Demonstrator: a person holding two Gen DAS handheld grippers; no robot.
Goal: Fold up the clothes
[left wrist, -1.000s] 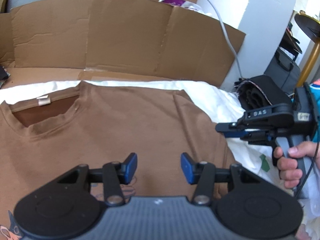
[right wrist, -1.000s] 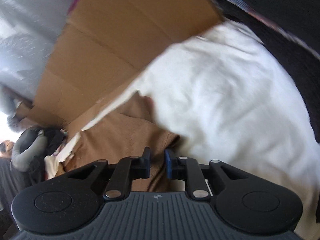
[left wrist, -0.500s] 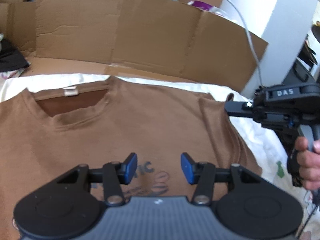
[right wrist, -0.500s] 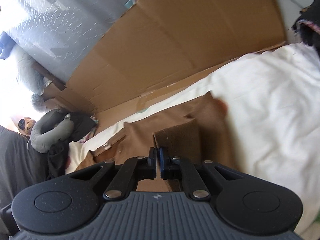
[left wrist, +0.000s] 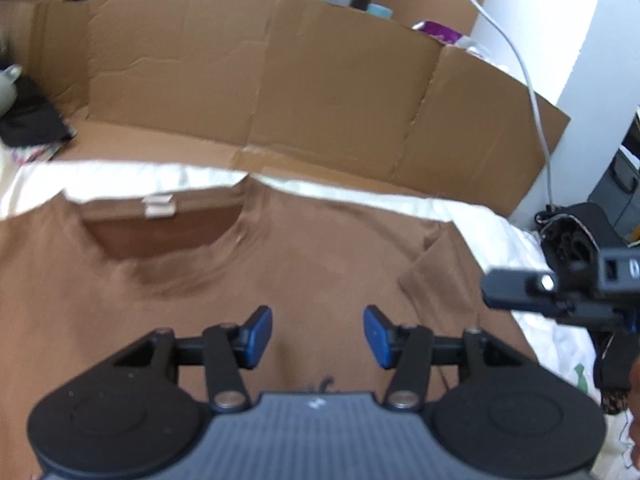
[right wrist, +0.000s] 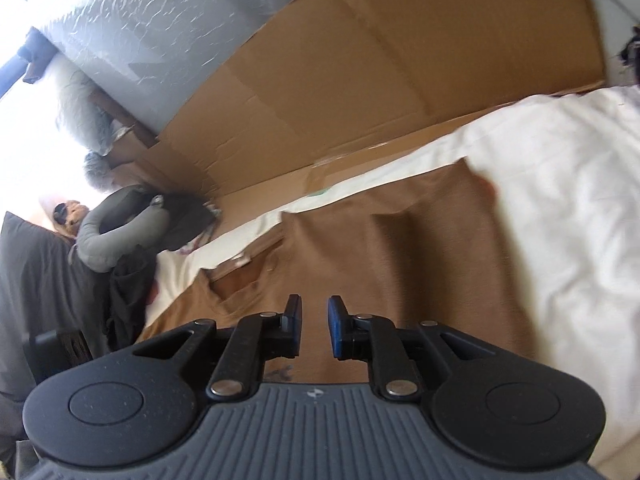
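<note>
Left gripper: half open, jaws opening a touch, nothing between pads. Hovers over shirt chest; collar ahead-left of fingers, folded-in sleeve ahead-right. Probably lining up the next fold.

Right gripper: narrow gap, jaws opening, nothing between them. Sleeve lies flat ahead-right of fingers, apparently just let go. Shirt spread on white sheet, cardboard beyond.

Hidden: hem and lower shirt behind both gripper bodies, print mostly covered. Left shoulder cut off. Both views motion-blurred.
</note>
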